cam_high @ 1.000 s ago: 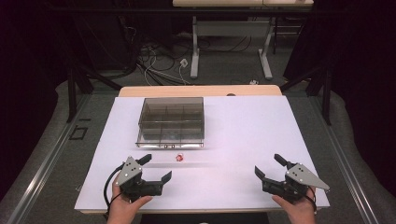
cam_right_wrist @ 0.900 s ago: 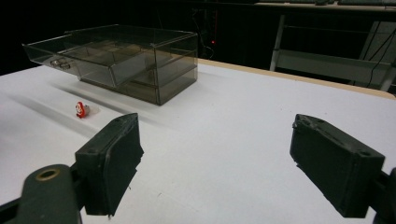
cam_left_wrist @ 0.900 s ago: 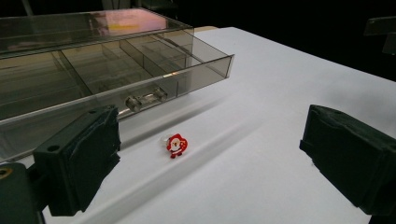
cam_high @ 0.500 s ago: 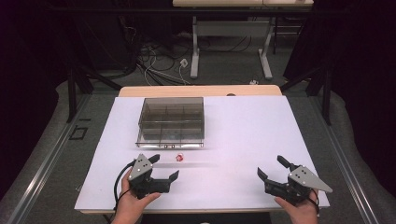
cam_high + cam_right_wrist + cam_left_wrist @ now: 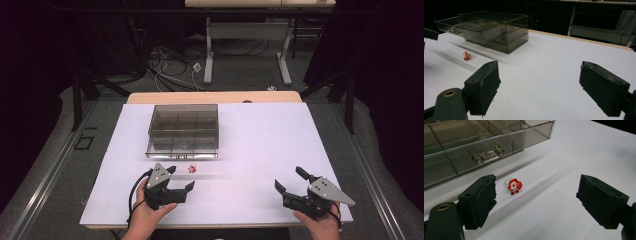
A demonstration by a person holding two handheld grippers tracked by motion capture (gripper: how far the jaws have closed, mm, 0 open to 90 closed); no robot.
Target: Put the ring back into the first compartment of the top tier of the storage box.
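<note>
From the high view, a white table (image 5: 260,145) carries a smoky clear drawer box (image 5: 183,131) toward its far left, its drawer pulled out toward the near side; just near of the drawer front lies a tiny red Santa ring (image 5: 192,169) on the bare white surface; the left gripper (image 5: 181,186) sits at the near left in the person's hand, its jaws pointing right and far with a gap between them, the ring just beyond their tips and not touched; the right gripper (image 5: 289,181) rests at the near right, well apart from the ring, jaws spread and nothing between them.

In the left gripper view, the Santa ring (image 5: 514,185) lies flat on the table, closer to the left jaw than the right, just ahead of it and clear of both pads; the jaws have just been closing yet stand apart, gripping nothing; the drawer box (image 5: 486,142) fills the far left, its clear handle facing the gripper.

In the right gripper view, the right gripper (image 5: 539,87) holds its jaws wide over empty white tabletop; the Santa ring (image 5: 466,56) lies far off to the left, near the open drawer box (image 5: 489,27).
</note>
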